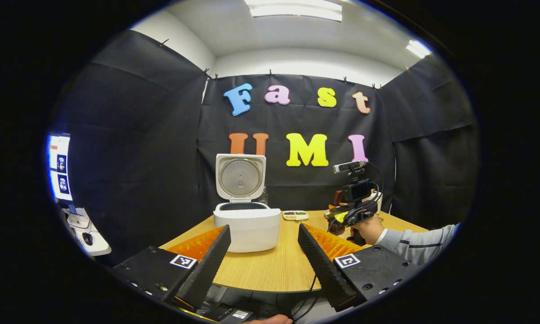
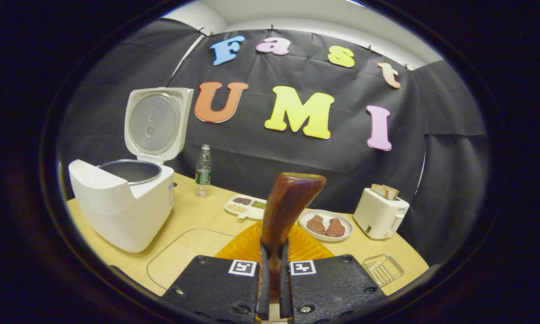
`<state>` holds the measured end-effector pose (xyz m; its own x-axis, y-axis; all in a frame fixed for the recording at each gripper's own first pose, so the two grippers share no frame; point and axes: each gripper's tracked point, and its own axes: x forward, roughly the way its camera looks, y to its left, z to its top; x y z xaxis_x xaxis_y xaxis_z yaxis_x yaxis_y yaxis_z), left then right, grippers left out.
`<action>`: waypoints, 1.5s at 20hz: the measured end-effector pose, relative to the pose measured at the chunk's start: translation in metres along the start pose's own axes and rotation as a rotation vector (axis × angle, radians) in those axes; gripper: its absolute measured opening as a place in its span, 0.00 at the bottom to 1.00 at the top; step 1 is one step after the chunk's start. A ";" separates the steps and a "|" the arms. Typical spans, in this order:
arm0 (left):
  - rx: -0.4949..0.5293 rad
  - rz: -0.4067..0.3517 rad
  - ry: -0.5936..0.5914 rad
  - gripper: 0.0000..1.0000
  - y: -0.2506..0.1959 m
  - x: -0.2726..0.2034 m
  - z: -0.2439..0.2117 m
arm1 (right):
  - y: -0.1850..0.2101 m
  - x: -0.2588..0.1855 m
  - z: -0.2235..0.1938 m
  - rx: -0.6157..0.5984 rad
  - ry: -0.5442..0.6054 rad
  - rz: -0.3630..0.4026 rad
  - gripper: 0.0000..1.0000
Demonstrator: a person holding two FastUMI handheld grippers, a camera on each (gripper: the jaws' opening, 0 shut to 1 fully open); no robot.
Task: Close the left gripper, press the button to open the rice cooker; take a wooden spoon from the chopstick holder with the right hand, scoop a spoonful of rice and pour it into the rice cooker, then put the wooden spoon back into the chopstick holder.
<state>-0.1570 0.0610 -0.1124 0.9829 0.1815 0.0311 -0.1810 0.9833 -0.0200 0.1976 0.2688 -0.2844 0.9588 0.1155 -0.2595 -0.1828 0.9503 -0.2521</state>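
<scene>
Wooden table (image 2: 193, 220), black cloth walls, open rice cooker (image 2: 126, 202), toaster (image 2: 380, 218)

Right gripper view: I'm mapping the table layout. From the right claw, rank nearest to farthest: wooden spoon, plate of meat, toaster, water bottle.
1. Wooden spoon, held in the right claw.
2. Plate of meat, just ahead, right.
3. Toaster, farther right.
4. Water bottle, by the back wall, left.
</scene>
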 end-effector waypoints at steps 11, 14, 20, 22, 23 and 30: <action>-0.031 -0.007 0.016 0.95 -0.006 0.002 -0.001 | 0.012 -0.003 -0.037 0.231 0.081 -0.002 0.14; -0.035 0.004 0.021 0.95 -0.002 0.002 -0.004 | 0.036 -0.007 -0.035 0.292 0.094 0.073 0.14; -0.031 0.017 0.035 0.94 0.001 0.000 -0.006 | 0.091 -0.015 -0.028 0.445 0.165 0.296 0.14; -0.036 0.012 0.031 0.94 -0.001 0.000 -0.005 | 0.086 -0.012 -0.030 0.507 0.191 0.311 0.14; -0.040 0.012 0.034 0.95 0.000 0.001 -0.006 | 0.082 -0.010 -0.033 0.551 0.207 0.318 0.14; -0.030 0.016 0.047 0.94 -0.002 0.002 -0.009 | 0.045 -0.011 -0.035 0.943 0.298 0.345 0.14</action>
<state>-0.1546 0.0595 -0.1211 0.9805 0.1956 -0.0164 -0.1962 0.9793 -0.0501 0.1709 0.2998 -0.3251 0.7709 0.4691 -0.4309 -0.0697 0.7346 0.6749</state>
